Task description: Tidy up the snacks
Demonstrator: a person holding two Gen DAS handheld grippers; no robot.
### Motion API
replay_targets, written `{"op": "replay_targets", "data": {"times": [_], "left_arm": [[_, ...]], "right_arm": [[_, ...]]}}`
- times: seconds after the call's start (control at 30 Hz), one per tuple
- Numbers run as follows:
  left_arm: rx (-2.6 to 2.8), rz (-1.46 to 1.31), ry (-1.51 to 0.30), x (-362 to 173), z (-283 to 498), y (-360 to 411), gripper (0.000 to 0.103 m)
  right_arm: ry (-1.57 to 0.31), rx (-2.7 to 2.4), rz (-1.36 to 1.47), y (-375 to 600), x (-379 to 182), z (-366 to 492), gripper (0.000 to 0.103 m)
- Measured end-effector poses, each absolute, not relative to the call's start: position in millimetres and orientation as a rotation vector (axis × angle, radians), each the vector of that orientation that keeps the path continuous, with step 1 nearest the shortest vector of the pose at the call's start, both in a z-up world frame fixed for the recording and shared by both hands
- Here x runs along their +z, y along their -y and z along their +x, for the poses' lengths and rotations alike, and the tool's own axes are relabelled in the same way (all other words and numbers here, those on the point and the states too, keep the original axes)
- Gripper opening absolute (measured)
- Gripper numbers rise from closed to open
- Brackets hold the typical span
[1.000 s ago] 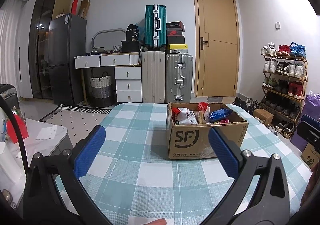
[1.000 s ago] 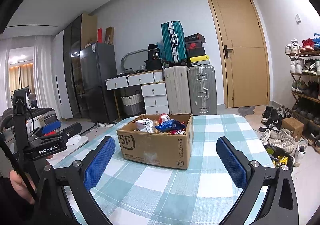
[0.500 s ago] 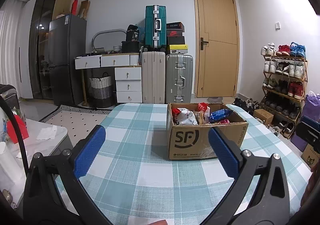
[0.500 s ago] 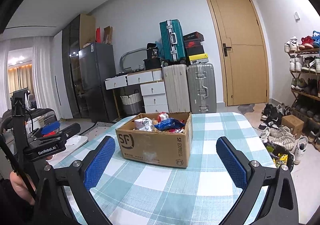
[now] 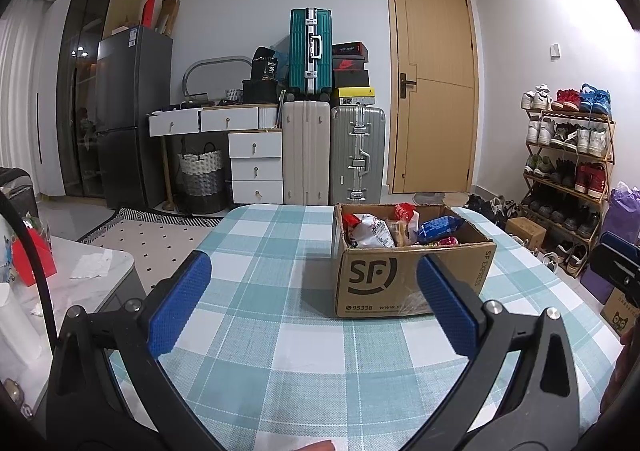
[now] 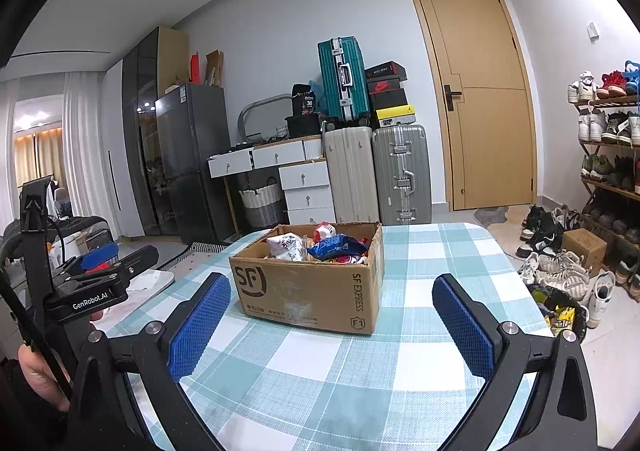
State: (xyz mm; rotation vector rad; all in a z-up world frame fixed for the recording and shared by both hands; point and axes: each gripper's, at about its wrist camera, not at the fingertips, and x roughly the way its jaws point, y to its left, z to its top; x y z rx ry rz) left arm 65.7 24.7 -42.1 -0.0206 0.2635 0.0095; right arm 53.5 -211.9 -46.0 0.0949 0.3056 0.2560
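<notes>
Both grippers' jaws gape before snack box [image 5: 408,271]

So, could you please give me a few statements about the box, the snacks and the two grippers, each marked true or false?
1. The cardboard box stands on the checked tablecloth. True.
2. The box is empty. False: snack packets lie in it, among them a blue packet.
3. The left gripper has its jaws open and holds nothing. True.
4. The right gripper is shut on a packet. False: its jaws are open and empty.
5. Loose snacks lie on the tablecloth beside the box. False: none show there.
</notes>
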Motion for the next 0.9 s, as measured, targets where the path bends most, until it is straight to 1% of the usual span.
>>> {"op": "replay_targets", "data": {"times": [0.9], "left_arm": [[0.01,-0.011,-0.262,-50.0,56.4,-20.2,0.103]], "right_arm": [[-0.315,0.252,0.098,211.5,-49.4,52.1,0.103]]}}
